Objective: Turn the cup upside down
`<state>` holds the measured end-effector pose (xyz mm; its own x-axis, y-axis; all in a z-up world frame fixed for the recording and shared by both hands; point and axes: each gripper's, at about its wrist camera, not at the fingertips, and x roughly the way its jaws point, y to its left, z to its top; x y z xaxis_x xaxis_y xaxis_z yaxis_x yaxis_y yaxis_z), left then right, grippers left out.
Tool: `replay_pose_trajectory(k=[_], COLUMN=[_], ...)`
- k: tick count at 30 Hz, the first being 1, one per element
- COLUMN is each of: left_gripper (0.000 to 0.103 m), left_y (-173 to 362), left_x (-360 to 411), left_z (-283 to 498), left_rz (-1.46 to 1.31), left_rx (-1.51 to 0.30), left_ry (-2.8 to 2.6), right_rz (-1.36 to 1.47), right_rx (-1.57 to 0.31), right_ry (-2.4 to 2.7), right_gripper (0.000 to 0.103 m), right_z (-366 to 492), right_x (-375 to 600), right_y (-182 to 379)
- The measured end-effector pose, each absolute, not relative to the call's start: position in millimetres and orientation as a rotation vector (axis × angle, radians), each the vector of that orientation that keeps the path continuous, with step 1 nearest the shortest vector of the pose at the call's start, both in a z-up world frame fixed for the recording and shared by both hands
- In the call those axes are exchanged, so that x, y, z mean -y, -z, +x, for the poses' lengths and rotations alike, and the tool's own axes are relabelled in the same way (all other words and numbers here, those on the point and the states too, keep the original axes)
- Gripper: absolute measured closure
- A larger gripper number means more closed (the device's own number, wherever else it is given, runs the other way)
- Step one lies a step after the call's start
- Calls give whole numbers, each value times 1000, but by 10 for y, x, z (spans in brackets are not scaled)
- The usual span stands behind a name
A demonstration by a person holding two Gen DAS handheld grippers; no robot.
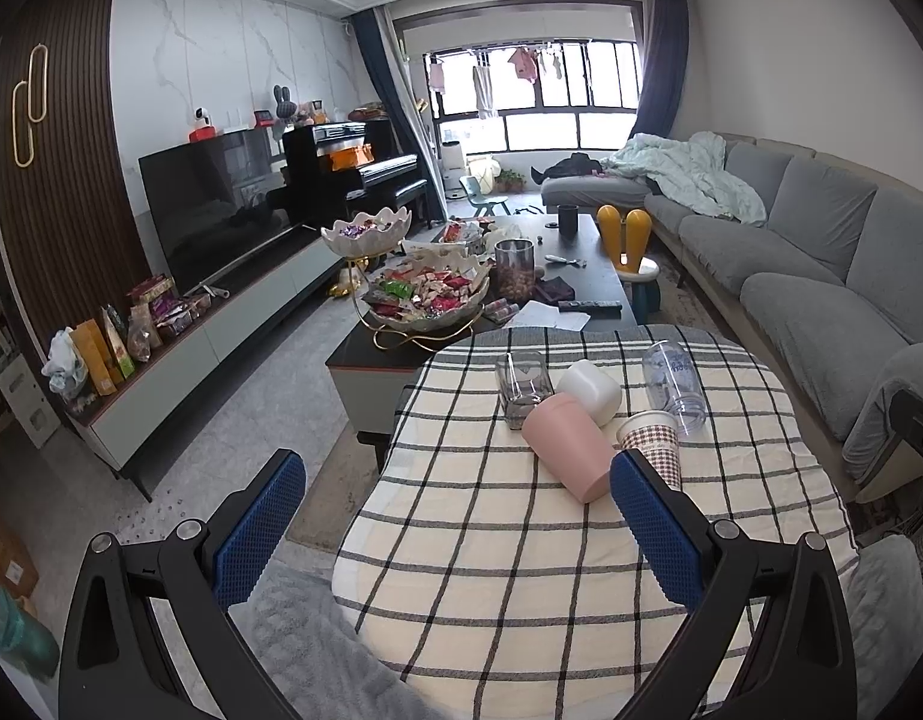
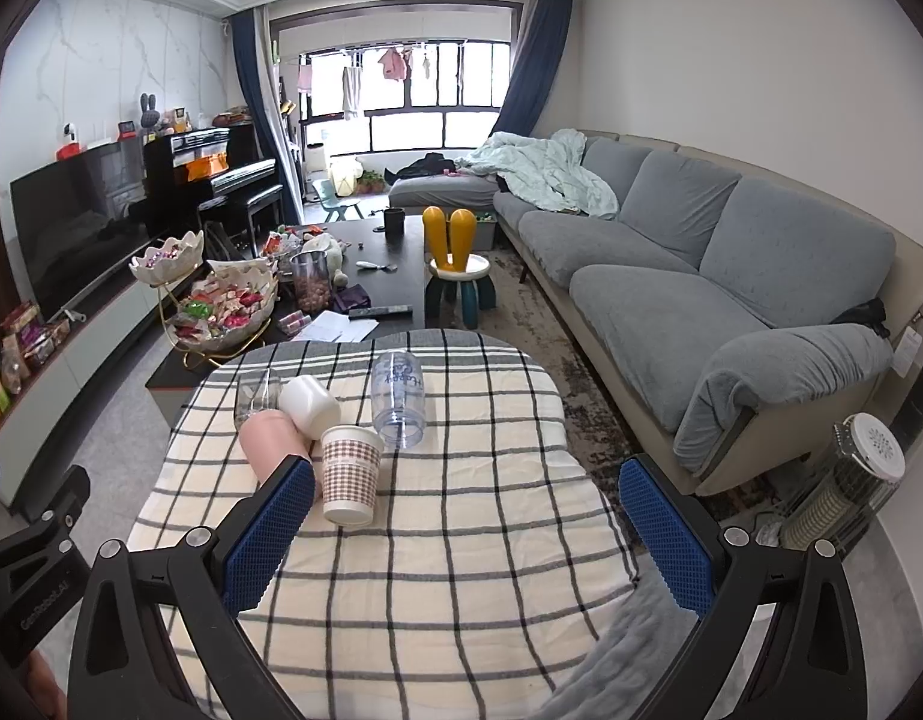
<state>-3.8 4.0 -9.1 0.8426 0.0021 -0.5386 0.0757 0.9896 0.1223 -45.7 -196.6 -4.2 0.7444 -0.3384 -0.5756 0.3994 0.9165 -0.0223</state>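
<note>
Right wrist view: your right claw (image 2: 464,531) and left claw (image 1: 461,531) gape wide, holding nothing. Paper cup (image 2: 349,474) stands upright, unflipped; pink cup (image 1: 569,449) lies sideways. Nothing started.

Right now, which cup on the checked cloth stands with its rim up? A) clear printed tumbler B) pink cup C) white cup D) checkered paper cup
D: the checkered paper cup shows its open rim at the top, whereas the pink cup, white cup and clear printed tumbler all lie on their sides on the checked cloth.
</note>
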Motion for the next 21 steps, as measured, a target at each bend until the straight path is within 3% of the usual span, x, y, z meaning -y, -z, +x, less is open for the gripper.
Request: replay_pose_trajectory(k=[21], left_gripper=[0], left_y=[192], left_x=[-26], left_z=[214], left_rz=[129], left_rx=[-612], left_ry=[33], right_rz=[105], right_rx=[-644], right_ry=[397], right_gripper=[1], right_z=[-243], right_x=[1940], right_y=[172])
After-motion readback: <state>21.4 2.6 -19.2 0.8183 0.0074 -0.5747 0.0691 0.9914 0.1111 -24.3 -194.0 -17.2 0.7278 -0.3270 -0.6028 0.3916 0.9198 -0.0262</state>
